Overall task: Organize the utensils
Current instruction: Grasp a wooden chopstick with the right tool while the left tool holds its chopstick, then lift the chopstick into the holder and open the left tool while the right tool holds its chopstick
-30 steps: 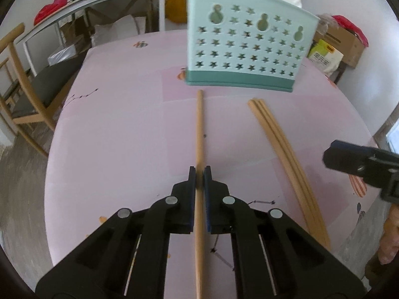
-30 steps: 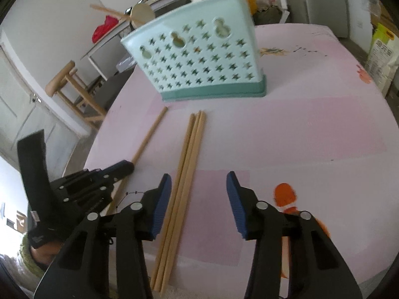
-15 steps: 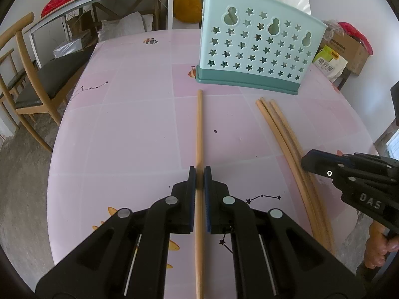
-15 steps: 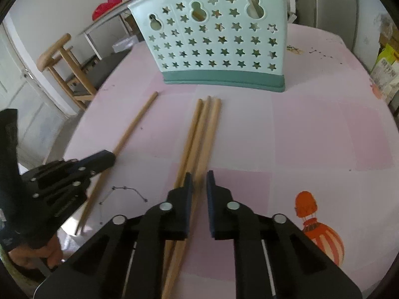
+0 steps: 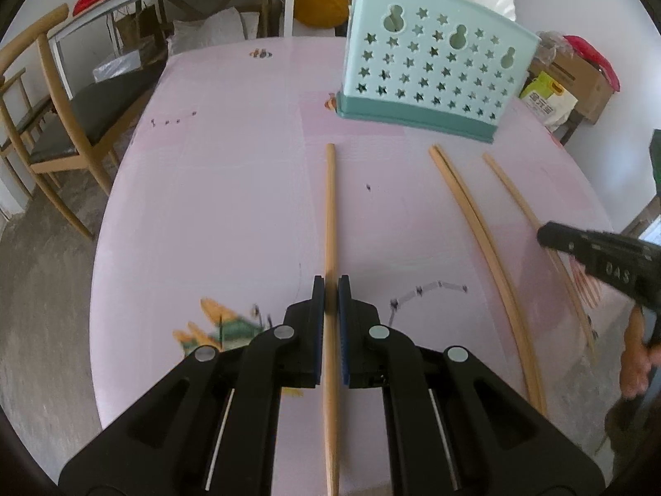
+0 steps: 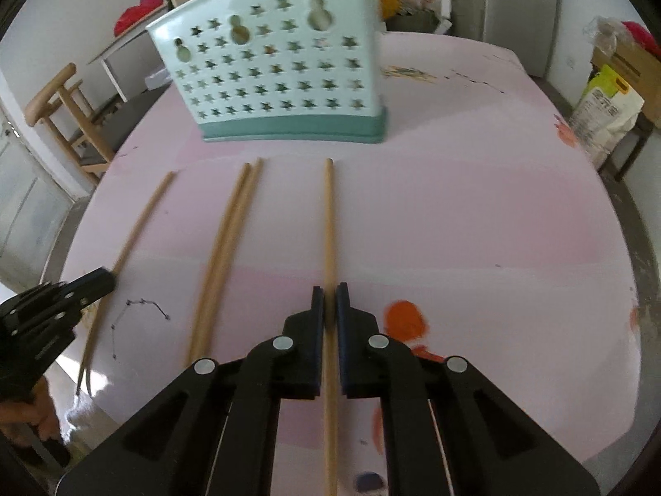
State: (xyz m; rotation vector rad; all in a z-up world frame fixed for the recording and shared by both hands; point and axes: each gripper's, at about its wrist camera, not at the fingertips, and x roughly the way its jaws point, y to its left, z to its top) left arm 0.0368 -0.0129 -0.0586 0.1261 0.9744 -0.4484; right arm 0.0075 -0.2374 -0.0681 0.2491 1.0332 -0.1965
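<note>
**Each gripper clamped on one chopstick**

Left wrist view: the left gripper (image 5: 330, 285) is closed narrow around a wooden chopstick (image 5: 329, 215), which runs toward 12 o'clock over the pink counter (image 5: 215, 206). A pair of chopsticks (image 5: 475, 223) lies at 2 o'clock, side by side. The mint utensil holder (image 5: 433, 70), pierced with stars, stands at 1 o'clock beyond the stick tips. The right gripper (image 5: 595, 256) shows at 3 o'clock, on another chopstick (image 5: 516, 198).

Right wrist view: the right gripper (image 6: 329, 293) pinches a single chopstick (image 6: 329, 223) pointing at 12 o'clock toward the holder (image 6: 277, 78). The loose pair (image 6: 231, 231) lies on the counter (image 6: 475, 215) at 10 o'clock. At 9 o'clock the left gripper (image 6: 62, 301) holds its stick (image 6: 140, 223).
</note>
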